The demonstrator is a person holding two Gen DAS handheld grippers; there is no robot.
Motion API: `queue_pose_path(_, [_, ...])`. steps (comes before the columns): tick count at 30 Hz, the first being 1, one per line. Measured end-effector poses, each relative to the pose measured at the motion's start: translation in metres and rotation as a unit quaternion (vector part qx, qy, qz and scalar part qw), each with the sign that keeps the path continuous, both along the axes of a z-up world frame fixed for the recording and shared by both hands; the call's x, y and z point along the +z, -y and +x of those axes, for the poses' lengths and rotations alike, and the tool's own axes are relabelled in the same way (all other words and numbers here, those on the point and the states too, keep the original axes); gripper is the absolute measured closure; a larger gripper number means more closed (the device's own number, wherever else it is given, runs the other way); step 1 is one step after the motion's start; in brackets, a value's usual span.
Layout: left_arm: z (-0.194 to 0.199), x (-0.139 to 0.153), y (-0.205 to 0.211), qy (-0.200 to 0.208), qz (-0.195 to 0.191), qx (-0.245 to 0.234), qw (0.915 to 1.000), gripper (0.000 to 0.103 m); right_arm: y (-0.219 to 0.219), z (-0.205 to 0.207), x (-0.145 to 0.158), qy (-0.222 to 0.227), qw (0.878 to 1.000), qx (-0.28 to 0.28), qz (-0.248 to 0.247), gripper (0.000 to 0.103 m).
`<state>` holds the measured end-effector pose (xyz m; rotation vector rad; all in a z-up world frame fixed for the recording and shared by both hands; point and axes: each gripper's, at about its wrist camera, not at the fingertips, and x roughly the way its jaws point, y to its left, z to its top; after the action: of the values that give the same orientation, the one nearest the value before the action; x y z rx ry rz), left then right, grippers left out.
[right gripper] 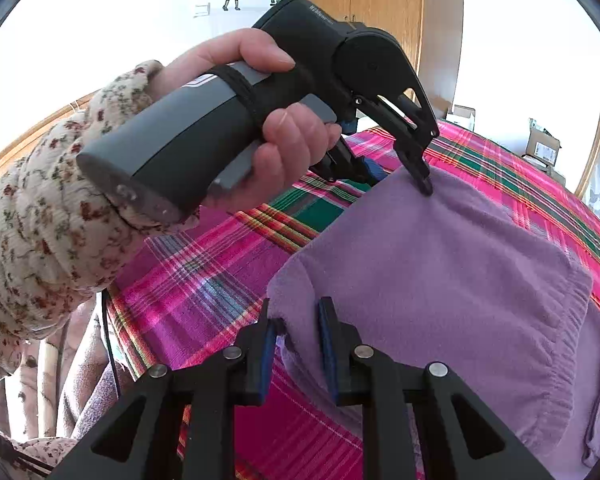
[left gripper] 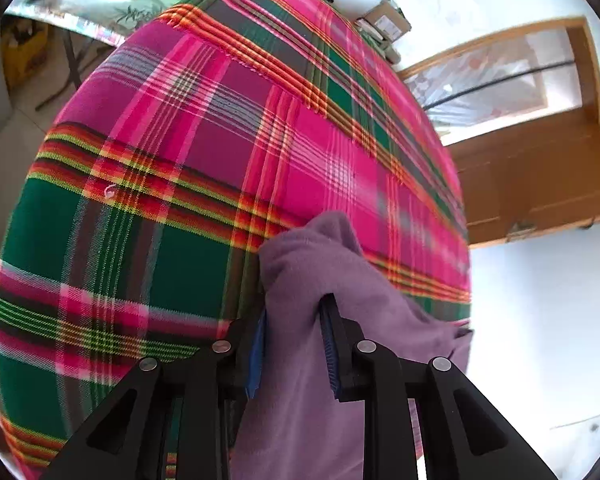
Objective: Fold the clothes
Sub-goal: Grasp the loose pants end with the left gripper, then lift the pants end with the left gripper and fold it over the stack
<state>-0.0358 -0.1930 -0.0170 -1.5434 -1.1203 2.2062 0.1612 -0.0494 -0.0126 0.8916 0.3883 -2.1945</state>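
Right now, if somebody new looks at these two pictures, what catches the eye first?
First the bright plaid cloth, pink, green and red, covering the whole surface. On it lies a purple fleece garment, pinched at two corners: the left gripper at the far corner, the right gripper at the near one. At the left of the right wrist view, a hand in a floral sleeve holds the left gripper's grey handle.

I see a bed covered by a plaid blanket [right gripper: 204, 280] in pink, green and orange stripes. On it lies 1 purple fleece garment [right gripper: 440, 264], folded over, its near edge reaching toward me.
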Motion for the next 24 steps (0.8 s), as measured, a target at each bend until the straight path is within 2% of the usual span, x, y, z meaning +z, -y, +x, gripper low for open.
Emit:
queue_pose_path(10, [-0.007, -0.005, 0.008, 0.002, 0.034, 0.027, 0.9991, 0.078, -0.013, -0.004, -0.004, 0.005, 1.0, 0.0, -0.009, 0.082])
queue_pose_path(16, [-0.008, 0.005, -0.004, 0.006, 0.008, 0.031, 0.9995, 0.084, -0.027, -0.006, -0.002, 0.008, 1.0, -0.004, -0.024, 0.087])
queue_pose_path(24, [0.001, 0.037, -0.012, -0.011, -0.001, 0.046, 0.9989, 0.084, -0.053, -0.003, 0.025, -0.029, 0.998, -0.016, -0.055, 0.087])
